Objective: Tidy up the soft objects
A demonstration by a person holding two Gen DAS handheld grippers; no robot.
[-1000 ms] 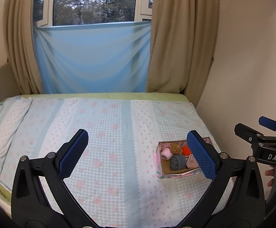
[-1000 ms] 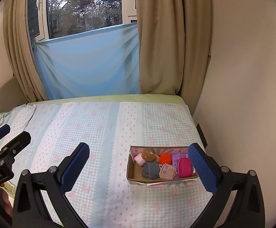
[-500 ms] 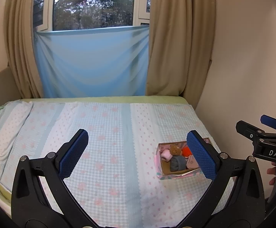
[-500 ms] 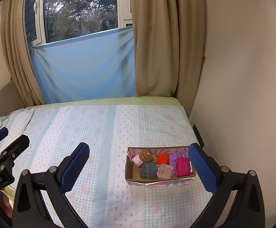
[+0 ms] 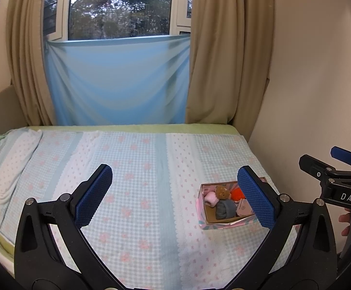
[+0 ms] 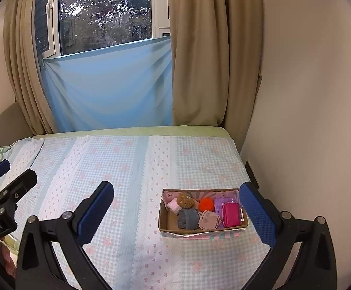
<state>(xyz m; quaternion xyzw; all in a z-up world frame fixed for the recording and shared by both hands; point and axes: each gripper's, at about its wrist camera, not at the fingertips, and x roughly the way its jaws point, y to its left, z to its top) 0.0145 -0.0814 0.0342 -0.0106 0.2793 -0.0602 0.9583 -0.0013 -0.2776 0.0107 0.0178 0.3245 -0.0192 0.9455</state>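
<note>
Task looks about done: the soft bits (small teddy (image 6: 186, 200), pink roll (image 6: 173, 205), grey sock (image 6: 188, 218), orange pompom (image 6: 205, 204), face mask (image 6: 208, 220), magenta pouch (image 6: 231, 214)) all sit inside the cardboard box (image 6: 200, 232) on the bed (image 6: 131, 169), w/ nothing loose seen near the box. Left tool (image 5: 175, 195) hangs above the bed, left of the box, jaws wide apart & empty. Right tool (image 6: 175, 207) is raised short of the box, likewise spread wide, gripping nothing.
</note>
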